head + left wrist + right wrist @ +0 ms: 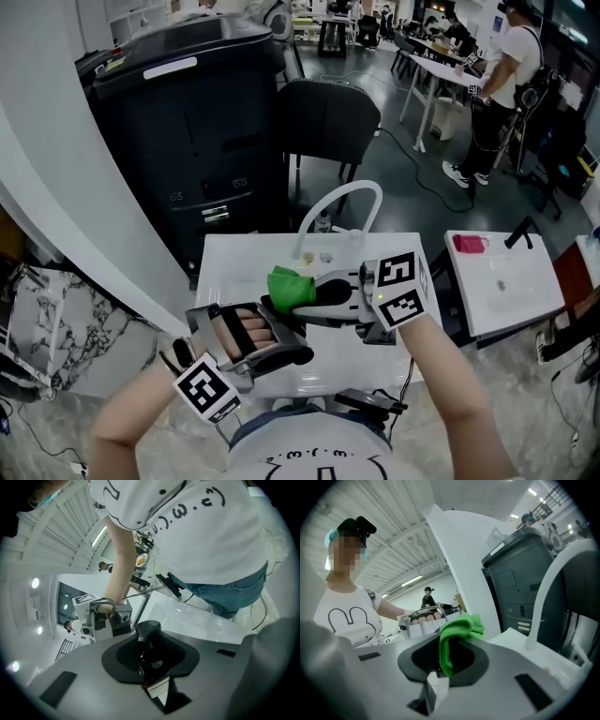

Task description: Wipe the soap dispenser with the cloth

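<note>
Open-plan room; white sink-top surface (234,258) with a curved white faucet (349,195). Left claw (154,666) pinches the dark, pump-topped soap dispenser (148,630), held at lower centre of the head view. Right claw (443,663) pinches a bunched green cloth (459,627). The two claws sit close together, the left angled downward and the right nearly level. Risk: cloth pressure may twist the bottle out of its pinch or depress the pump.

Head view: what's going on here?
A person holds a gripper in each hand above a white sink top. The left gripper is shut on a dark soap dispenser. The right gripper is shut on a green cloth. The cloth is not on the dispenser yet.
</note>
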